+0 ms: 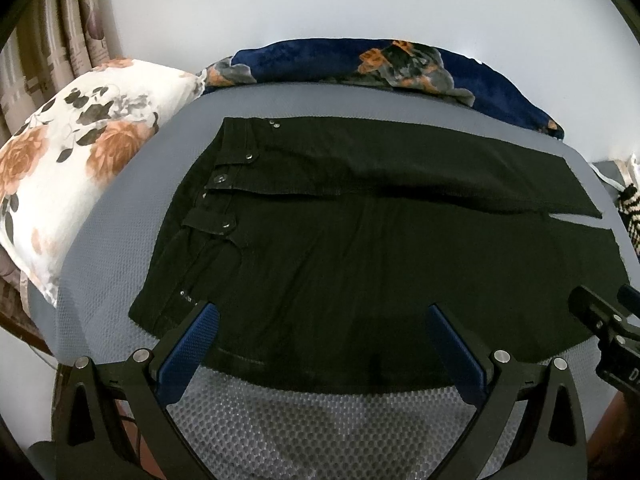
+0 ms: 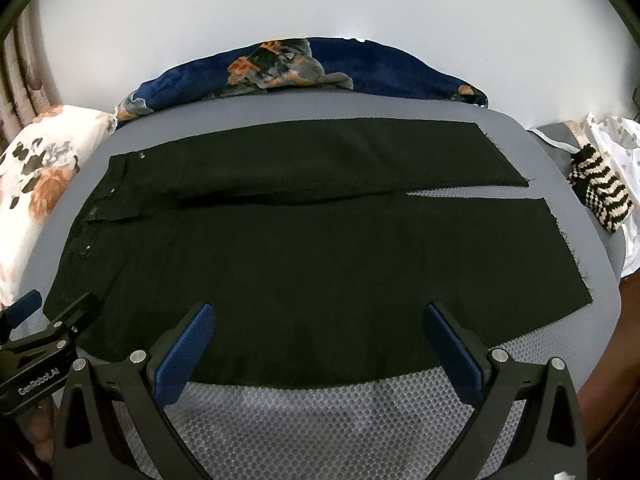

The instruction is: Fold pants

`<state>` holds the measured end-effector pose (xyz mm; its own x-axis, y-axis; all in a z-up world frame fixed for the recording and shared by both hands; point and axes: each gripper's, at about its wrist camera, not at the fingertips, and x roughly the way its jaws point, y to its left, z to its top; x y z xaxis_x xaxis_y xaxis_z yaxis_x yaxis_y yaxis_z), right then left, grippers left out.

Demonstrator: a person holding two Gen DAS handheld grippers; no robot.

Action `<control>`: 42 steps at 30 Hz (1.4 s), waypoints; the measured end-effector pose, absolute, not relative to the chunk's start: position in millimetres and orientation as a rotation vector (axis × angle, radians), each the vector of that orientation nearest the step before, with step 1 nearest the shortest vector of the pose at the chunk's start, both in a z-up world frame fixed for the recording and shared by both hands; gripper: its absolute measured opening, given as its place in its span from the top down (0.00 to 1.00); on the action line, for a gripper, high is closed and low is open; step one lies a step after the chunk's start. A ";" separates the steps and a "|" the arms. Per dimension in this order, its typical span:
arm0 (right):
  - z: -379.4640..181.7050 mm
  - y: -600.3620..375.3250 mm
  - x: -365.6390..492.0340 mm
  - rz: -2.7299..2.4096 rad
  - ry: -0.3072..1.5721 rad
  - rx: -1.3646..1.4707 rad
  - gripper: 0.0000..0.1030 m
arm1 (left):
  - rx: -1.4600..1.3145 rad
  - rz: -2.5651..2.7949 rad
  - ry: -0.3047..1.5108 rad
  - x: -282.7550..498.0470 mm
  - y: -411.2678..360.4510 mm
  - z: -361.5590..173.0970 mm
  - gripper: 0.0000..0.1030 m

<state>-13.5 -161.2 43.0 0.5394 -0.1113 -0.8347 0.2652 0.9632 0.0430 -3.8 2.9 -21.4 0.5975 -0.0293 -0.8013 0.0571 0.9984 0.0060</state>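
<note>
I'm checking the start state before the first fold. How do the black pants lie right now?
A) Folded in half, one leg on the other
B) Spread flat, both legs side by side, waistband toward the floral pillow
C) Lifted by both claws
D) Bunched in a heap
B: the pants lie flat on the grey mat, legs parted by a slit at the hems, waistband nearest the floral pillow; both claws, left and right, are open.

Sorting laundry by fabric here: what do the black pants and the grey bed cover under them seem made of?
The pants look like matte black woven cotton or denim: metal snaps, frayed raw hems. The bed cover looks like grey synthetic mesh, going by its honeycomb of small holes. Neither fibre is certain from sight.
</note>
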 end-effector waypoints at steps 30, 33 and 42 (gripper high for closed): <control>49.1 -238.0 154.7 -0.017 0.915 0.457 0.00 | -0.280 -0.179 0.948 211.8 162.0 -25.9 0.42; 42.2 -229.9 171.5 -0.009 0.925 0.457 0.00 | -0.332 -0.254 0.966 240.0 170.0 -43.3 0.45; 16.4 -212.1 214.8 -0.038 0.981 0.451 0.00 | -0.439 -0.324 1.064 292.0 184.5 -89.3 0.48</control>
